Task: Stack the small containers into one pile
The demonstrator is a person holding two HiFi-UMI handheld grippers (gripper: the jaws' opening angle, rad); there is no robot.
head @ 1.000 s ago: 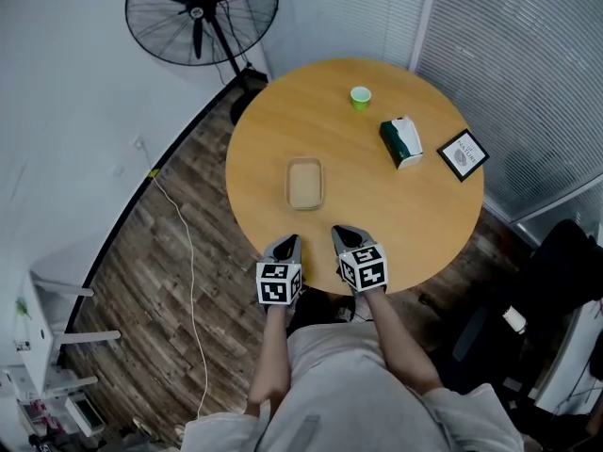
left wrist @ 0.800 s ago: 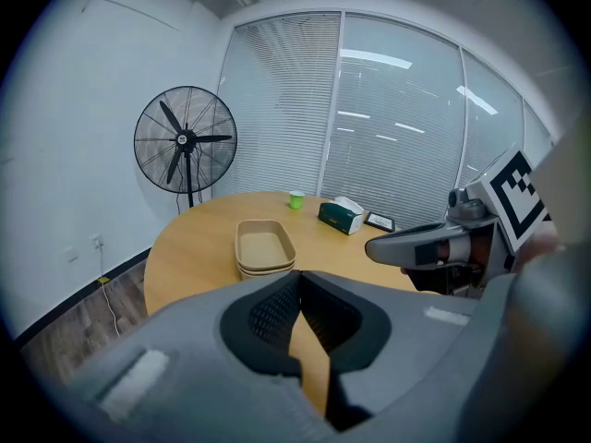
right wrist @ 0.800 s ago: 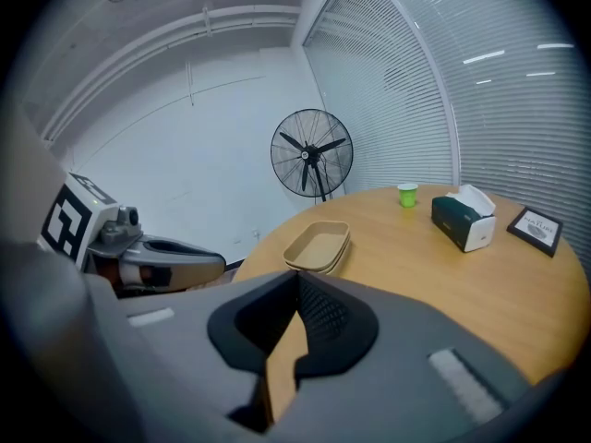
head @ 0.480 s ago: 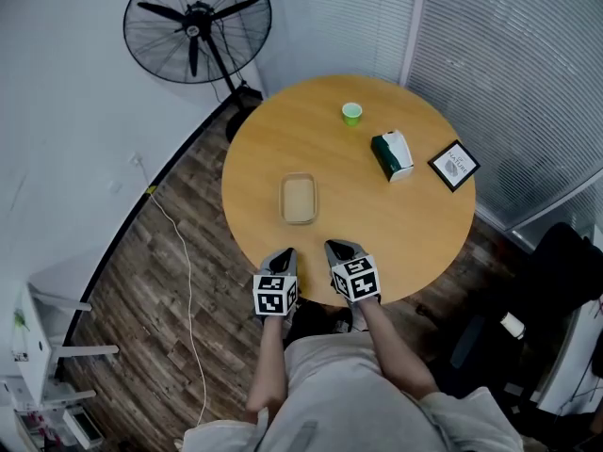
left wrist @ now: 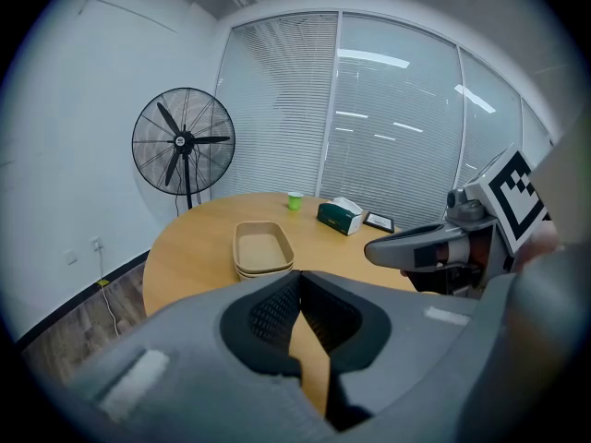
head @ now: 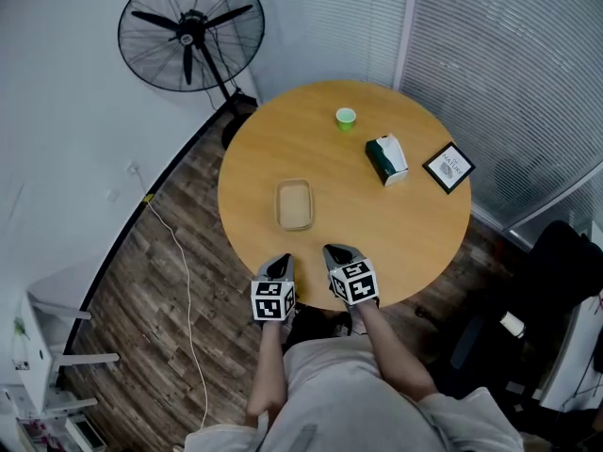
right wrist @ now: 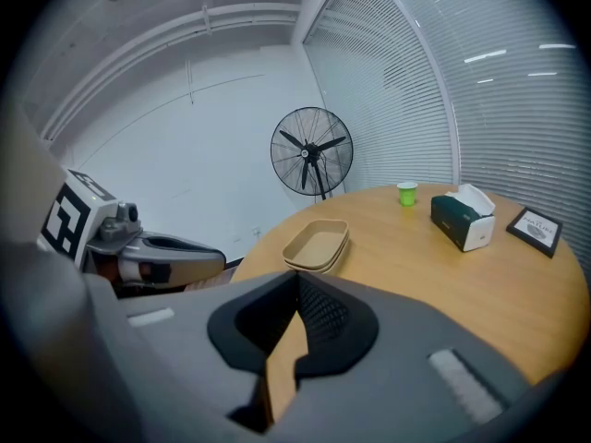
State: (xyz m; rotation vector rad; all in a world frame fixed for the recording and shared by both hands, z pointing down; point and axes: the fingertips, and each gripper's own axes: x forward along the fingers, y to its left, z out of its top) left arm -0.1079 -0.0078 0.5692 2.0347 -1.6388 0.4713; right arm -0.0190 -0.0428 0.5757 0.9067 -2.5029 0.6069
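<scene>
No legible writing in view. Framed card [head: 448, 168] on table [head: 283, 130]: oval emblem, print too small to read. Cubes on left gripper [head: 281, 262], right gripper [head: 333, 250]: black-and-white square markers only.

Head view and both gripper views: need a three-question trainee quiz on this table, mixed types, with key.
1. True or false: the tan containers sit nested in one pile on the round table.
2. Pick one: the left tongs and right tongs are A) shut and empty; B) wide open; C) shut on a container.
3. Fill in: between the green cup and the framed card stands the ____.
Key: 1 true; 2 A; 3 tissue box.
</scene>
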